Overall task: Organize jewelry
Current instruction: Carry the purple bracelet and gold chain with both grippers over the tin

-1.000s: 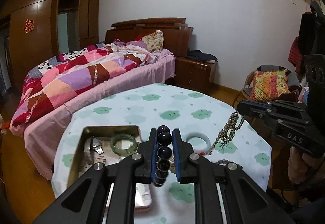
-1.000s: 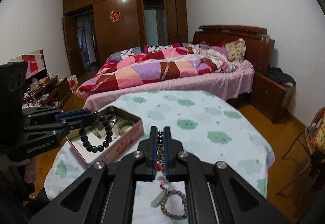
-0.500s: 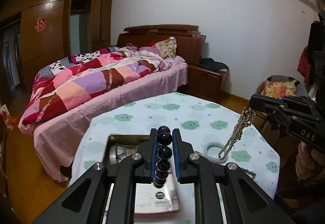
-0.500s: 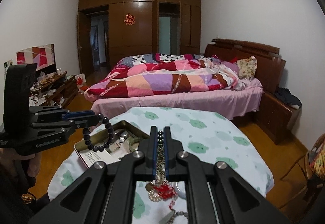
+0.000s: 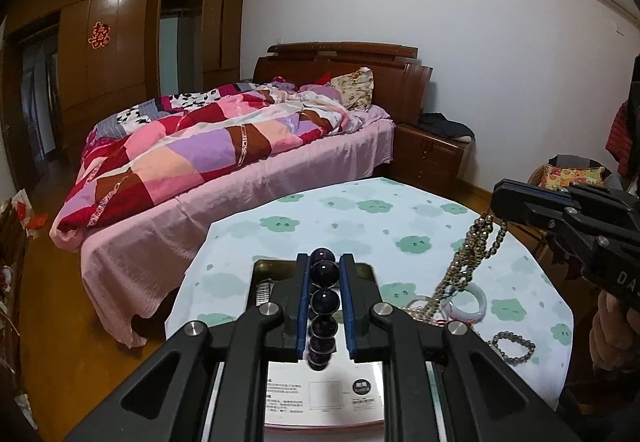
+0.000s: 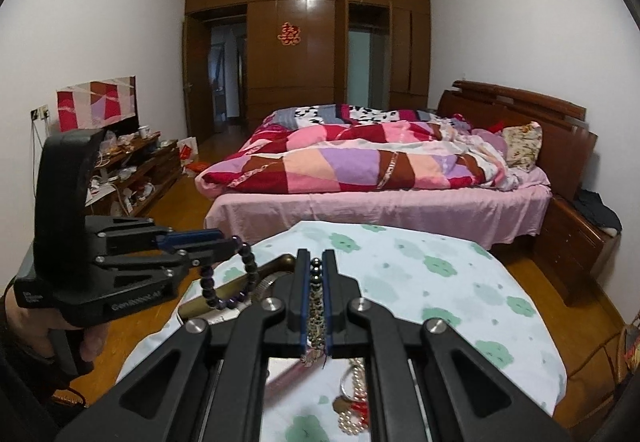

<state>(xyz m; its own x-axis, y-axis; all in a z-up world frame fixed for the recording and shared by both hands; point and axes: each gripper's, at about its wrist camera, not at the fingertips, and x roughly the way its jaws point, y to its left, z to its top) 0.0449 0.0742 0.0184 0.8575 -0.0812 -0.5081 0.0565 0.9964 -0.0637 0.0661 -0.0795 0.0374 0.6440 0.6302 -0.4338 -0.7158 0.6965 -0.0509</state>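
Observation:
My left gripper (image 5: 324,260) is shut on a dark purple bead bracelet (image 5: 323,298), which stands in a column between the blue pads. In the right wrist view that bracelet (image 6: 228,292) hangs as a loop from the left gripper (image 6: 234,242) over the brass-coloured tin box (image 6: 240,282). The same box (image 5: 264,270) lies just under my left fingers. My right gripper (image 6: 316,254) is shut on a long string of speckled brown beads (image 6: 316,306). In the left wrist view, that string (image 5: 468,258) dangles from the right gripper (image 5: 498,193) down to the table.
A white bangle (image 5: 468,304), a grey bead bracelet (image 5: 512,346) and a pearl string with a red tassel (image 6: 352,414) lie on the round table's cloud-print cloth (image 5: 360,226). A white printed card (image 5: 320,398) lies near the box. A bed (image 6: 380,169) stands beyond the table.
Both hands have swung left with their beads held. The tin box has come under the left gripper, and the brown bead string hangs higher above the white bangle.

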